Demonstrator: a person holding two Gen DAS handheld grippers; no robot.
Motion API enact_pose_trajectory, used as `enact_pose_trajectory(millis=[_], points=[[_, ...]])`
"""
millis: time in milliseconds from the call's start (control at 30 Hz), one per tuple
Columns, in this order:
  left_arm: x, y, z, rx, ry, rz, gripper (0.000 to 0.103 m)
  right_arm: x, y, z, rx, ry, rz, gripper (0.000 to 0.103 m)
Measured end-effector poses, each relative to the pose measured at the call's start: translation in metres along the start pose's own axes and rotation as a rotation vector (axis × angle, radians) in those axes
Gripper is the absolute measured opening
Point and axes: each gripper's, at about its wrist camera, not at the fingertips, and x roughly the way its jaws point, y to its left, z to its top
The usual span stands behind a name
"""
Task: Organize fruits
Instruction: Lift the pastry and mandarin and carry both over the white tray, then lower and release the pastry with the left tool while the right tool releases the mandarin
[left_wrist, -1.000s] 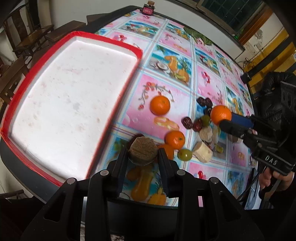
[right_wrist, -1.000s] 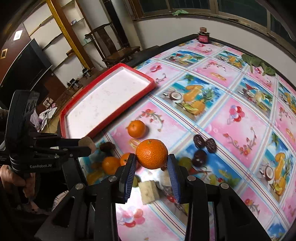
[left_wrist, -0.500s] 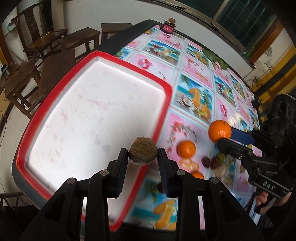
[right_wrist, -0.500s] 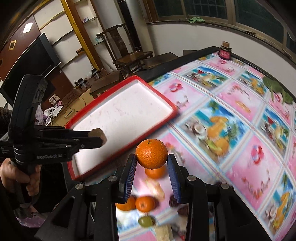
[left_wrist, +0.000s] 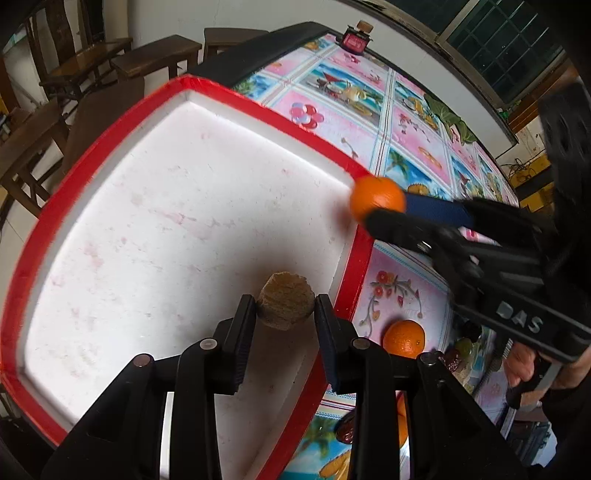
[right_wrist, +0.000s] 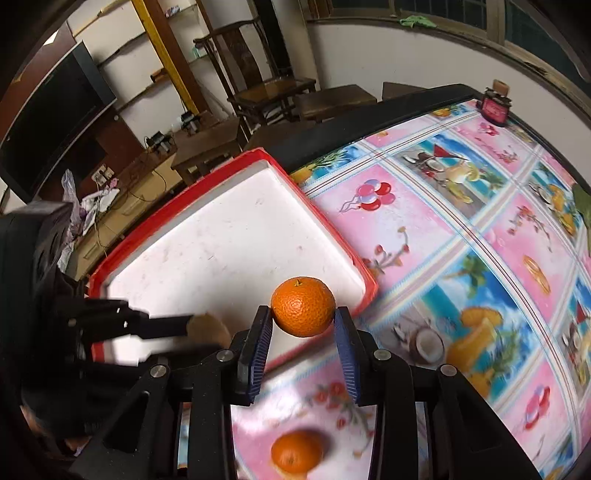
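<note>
Here the landmark is the big shallow white foam tray with a red rim (left_wrist: 192, 85), sitting at one corner of the worktop (right_wrist: 436, 229) with its fruit-print pink and blue cloth; its floor is bare, so there is plenty of room to set things down, and only the low raised rim has to be cleared. Over the tray's near edge, the left gripper (left_wrist: 284, 314) is narrowly closed on a round, rough brown fruit (left_wrist: 286, 304), probably firm and light, held across its middle. At the tray's corner nearest the cloth, the right gripper (right_wrist: 303, 325) is pinched across the widest part of a glossy orange mandarin (right_wrist: 303, 312); it looks soft-skinned and bruisable, so a gentle squeeze suits. Another mandarin (right_wrist: 295, 454) lies outside the tray on the cloth.
</note>
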Motion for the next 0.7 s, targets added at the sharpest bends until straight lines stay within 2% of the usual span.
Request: enact_pose_trajectory(millis=[167,400,700], points=[[0.007,-0.002,-0.007,0.004,0.025,-0.009,0.031,0.021,0.000,0.002,-0.019,0.057,0.010,0.035],[0.010,-0.009,-0.015,0.019,0.041,-0.037,0.031,0.013,-0.002,-0.017,-0.054,0.085,0.016,0.035],[0.019,-0.015,0.012,0.035,0.022,-0.024,0.031,0.026,-0.009,-0.003,-0.060,0.099,-0.031,0.036]])
